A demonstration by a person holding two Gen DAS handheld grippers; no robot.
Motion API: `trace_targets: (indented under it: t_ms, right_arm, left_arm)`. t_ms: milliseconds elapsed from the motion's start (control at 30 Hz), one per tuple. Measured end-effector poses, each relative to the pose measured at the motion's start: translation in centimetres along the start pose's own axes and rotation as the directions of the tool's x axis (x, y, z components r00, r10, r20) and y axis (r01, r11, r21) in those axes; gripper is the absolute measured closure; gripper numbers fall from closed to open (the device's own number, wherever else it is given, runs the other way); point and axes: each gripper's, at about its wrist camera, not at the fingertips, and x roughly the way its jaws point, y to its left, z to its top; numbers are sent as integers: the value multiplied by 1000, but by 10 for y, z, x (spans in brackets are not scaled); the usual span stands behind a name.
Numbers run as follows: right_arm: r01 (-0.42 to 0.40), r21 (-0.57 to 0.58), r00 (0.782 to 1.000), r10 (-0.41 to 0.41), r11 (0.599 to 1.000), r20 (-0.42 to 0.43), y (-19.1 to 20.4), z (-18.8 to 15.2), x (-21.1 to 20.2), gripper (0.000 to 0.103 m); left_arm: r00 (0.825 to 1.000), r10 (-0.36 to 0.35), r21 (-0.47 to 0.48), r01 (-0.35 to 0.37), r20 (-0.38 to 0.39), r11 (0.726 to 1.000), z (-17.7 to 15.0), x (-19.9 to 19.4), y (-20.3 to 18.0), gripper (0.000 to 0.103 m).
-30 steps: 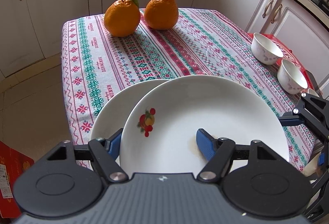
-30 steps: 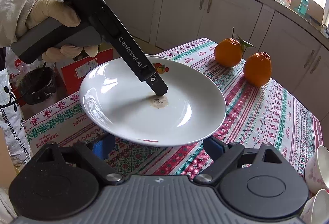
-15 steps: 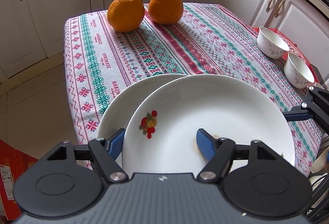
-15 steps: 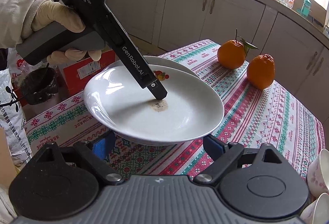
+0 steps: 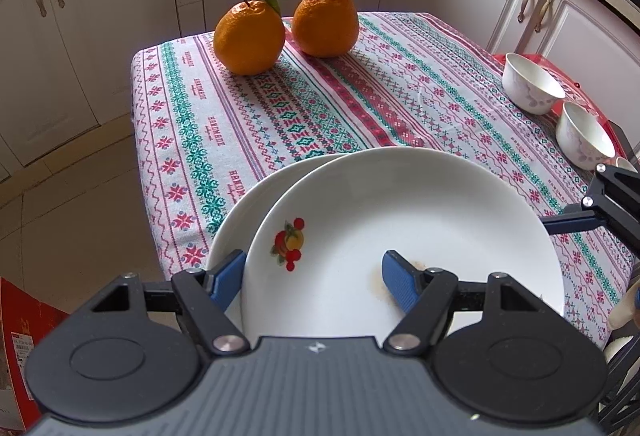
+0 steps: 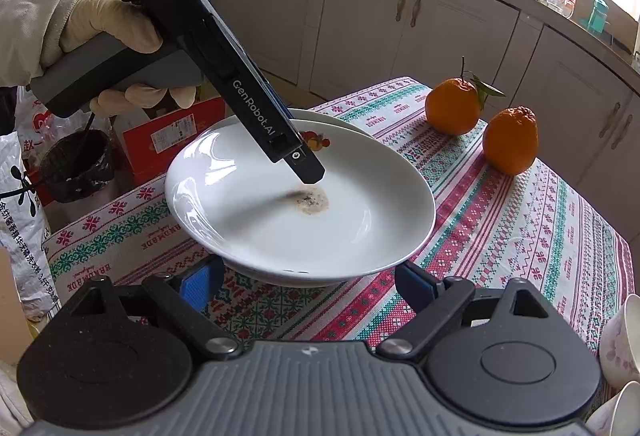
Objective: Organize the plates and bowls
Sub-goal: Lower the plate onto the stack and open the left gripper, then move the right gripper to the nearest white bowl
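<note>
My left gripper (image 5: pixel 314 280) is shut on the near rim of a white plate (image 5: pixel 420 220) with a fruit motif and a brown stain (image 6: pixel 310 200). One finger lies on its upper face and the other is under the rim. The plate hangs just over a second white plate (image 5: pixel 240 212) that lies on the patterned tablecloth (image 5: pixel 360 96). In the right wrist view a gloved hand (image 6: pixel 116 28) holds the left gripper (image 6: pixel 308 172) over the held plate (image 6: pixel 360 220). My right gripper (image 6: pixel 308 286) stands open at that plate's near edge, holding nothing. Two small white bowls (image 5: pixel 532 84) (image 5: pixel 584 136) stand at the table's right edge.
Two oranges (image 5: pixel 248 36) (image 5: pixel 326 20) sit at the table's far end. White cabinets (image 5: pixel 60 36) ring the table. On the floor are a red box (image 6: pixel 176 140), a dark basket (image 6: pixel 76 164) and bags. The bowls (image 6: pixel 620 340) are close beside my right gripper.
The held plate has shifted a little, so the lower plate's rim now shows behind and beside it. Both grippers keep the same opening.
</note>
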Motion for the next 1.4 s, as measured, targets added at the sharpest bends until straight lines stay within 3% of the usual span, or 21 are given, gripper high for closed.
trace_targets:
  t_ms: [633, 767, 1000, 1100, 1400]
  right_arm:
    - [-9, -12, 1000, 9, 1000, -26, 0, 3, 13, 8]
    - [-9, -10, 1000, 9, 1000, -30, 1, 2, 14, 8]
    - [5, -25, 1000, -5, 1000, -16, 4, 2, 8, 8]
    - [24, -15, 1000, -24, 1000, -6, 1, 0, 2, 3]
    - [111, 75, 993, -114, 991, 34, -18, -20, -31, 0]
  left_arm:
    - [998, 16, 22, -17, 54, 1000, 1, -10, 5, 27]
    - [997, 35, 25, -37, 66, 999, 1, -11, 6, 21]
    - [996, 40, 20, -41, 75, 999, 0, -12, 8, 20]
    - [996, 52, 22, -54, 79, 998, -1, -14, 6, 20]
    - [974, 57, 23, -63, 221, 998, -5, -51, -29, 11]
